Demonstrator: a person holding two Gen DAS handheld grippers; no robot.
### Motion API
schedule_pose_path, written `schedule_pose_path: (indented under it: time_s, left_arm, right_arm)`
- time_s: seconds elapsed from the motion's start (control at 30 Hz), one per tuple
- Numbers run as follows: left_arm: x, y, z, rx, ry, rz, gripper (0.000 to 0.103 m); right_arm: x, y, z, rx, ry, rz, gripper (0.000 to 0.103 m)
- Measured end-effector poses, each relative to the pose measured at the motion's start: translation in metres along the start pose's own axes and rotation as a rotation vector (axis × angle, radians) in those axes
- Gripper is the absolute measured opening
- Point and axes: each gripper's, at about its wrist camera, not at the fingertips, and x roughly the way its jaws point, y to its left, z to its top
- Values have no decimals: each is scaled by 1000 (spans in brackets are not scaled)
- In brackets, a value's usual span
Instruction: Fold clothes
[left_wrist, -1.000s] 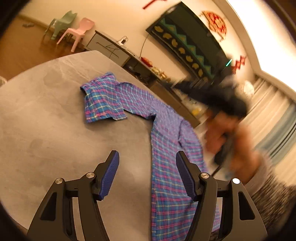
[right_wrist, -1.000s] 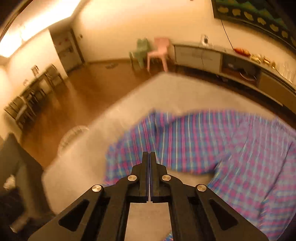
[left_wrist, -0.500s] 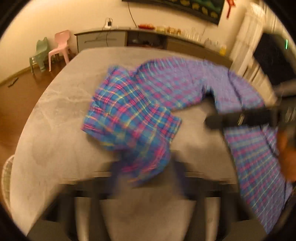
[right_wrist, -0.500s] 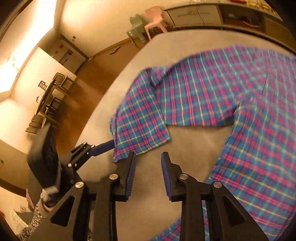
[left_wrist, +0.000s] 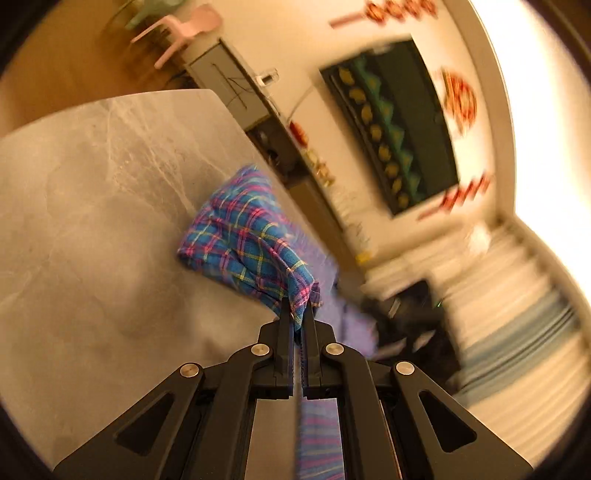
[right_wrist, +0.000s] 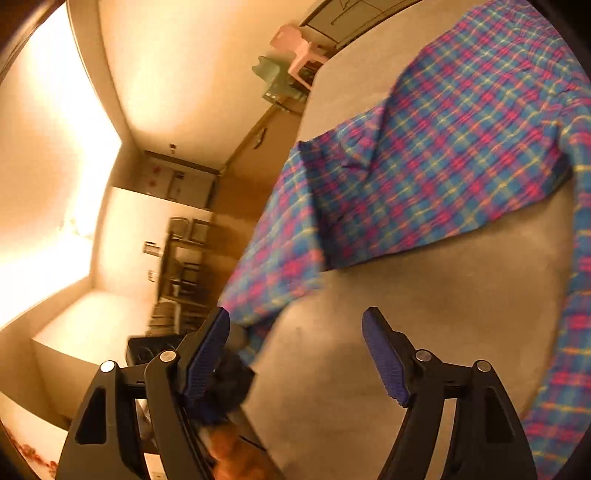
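A blue, pink and yellow plaid shirt (right_wrist: 443, 166) lies spread on the grey marble table (left_wrist: 74, 229). My left gripper (left_wrist: 297, 314) is shut on the cuff end of one sleeve (left_wrist: 251, 243) and holds it lifted off the table, the cloth bunched above the fingers. My right gripper (right_wrist: 295, 328) is open and empty above bare table, with the lifted sleeve (right_wrist: 273, 273) just beyond its left finger. The other gripper shows as a dark blur behind that finger.
A low grey cabinet (left_wrist: 236, 85) and a dark wall hanging (left_wrist: 391, 122) stand past the table's far edge. Pink (right_wrist: 295, 48) and green small chairs stand on the wooden floor. Curtains (left_wrist: 517, 295) hang at the right.
My left gripper has closed on the sleeve end and raised it off the table. My right gripper has gone from shut to wide open and swung to face the sleeve.
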Motion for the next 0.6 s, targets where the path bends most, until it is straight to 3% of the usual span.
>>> schedule_pose_path:
  time_s: [0.07,0.13,0.27,0.3,0.33,0.37,0.5,0.6]
  left_arm:
    - [-2,-5,-9,-5,-10,-7,3]
    - [1,-20,-22,39,4,24,3]
    - [2,-52,-50,119,13,92,9]
    - [0,-57,-58,126,14,100,25]
    - [-2,-63,-66,134,16,109,50]
    - [-4,-70,-75,140,13,126,59]
    - [-8,-96,-116,221,79,170,67]
    - [-5,-121,-161,346,186,235,71]
  right_arm:
    - [8,9,1,-52,-12,-29,72]
    - [17,19,0,-132,21,-93,14]
    - [6,31,-4,-237,27,-222,7]
    - [-4,33,-3,-251,14,-236,6]
    - [-15,34,-1,-256,0,-234,6]
    - [-30,37,2,-261,-17,-234,6]
    - [-113,62,17,-331,-100,-265,6]
    - [-217,93,35,-368,-201,-324,6]
